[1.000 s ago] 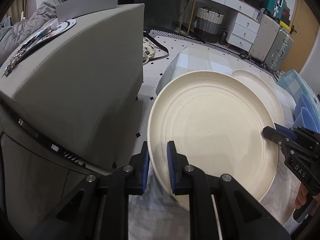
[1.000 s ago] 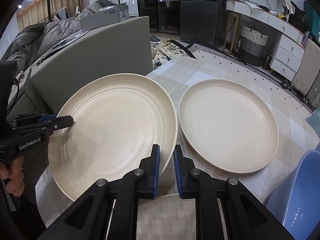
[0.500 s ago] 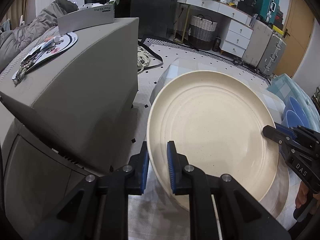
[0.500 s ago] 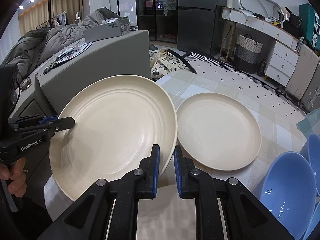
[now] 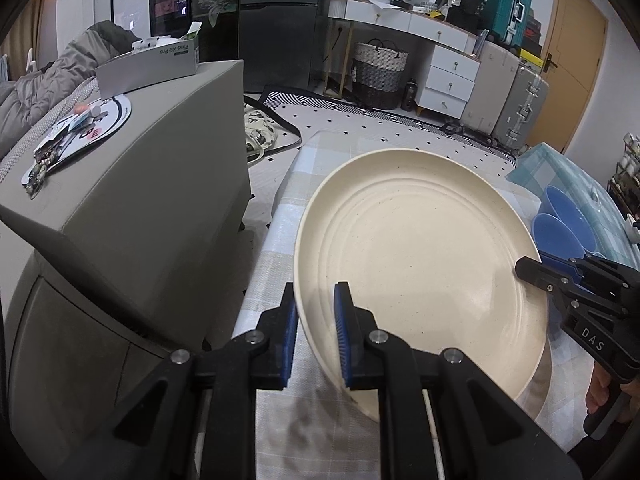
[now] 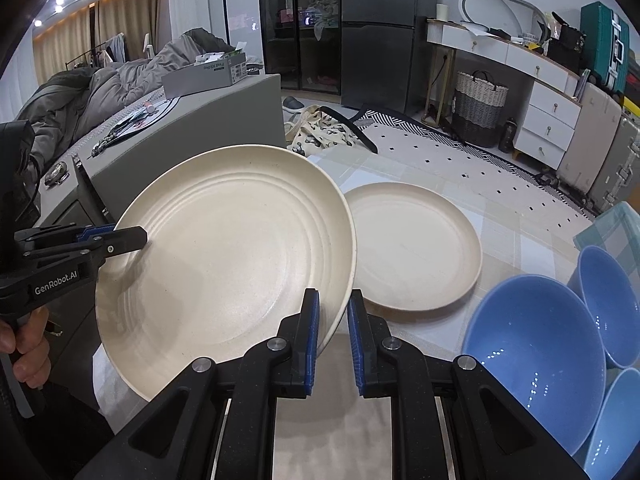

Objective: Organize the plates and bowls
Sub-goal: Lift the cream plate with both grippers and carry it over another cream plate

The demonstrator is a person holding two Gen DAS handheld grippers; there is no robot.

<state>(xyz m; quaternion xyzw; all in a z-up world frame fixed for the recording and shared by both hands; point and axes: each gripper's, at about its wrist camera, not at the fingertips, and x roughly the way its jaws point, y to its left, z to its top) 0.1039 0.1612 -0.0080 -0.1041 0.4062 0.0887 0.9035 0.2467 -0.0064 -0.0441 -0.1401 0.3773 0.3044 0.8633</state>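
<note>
Both grippers pinched the large cream plate (image 6: 224, 248) by opposite rims, left gripper (image 5: 316, 336) and right gripper (image 6: 333, 334) sharing its weight, held tilted above the table just beside the smaller plate (image 6: 416, 248), likely for stacking there

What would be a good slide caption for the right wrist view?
Two handheld grippers lift a ridged cream plate by opposite rims, beside a second cream plate and blue bowls.

Ridged plate (image 6: 224, 256), gripped at both rims, now raised and tilted clear of the table (image 6: 516, 236); 3 blue bowls (image 6: 536, 356) have entered view.
</note>
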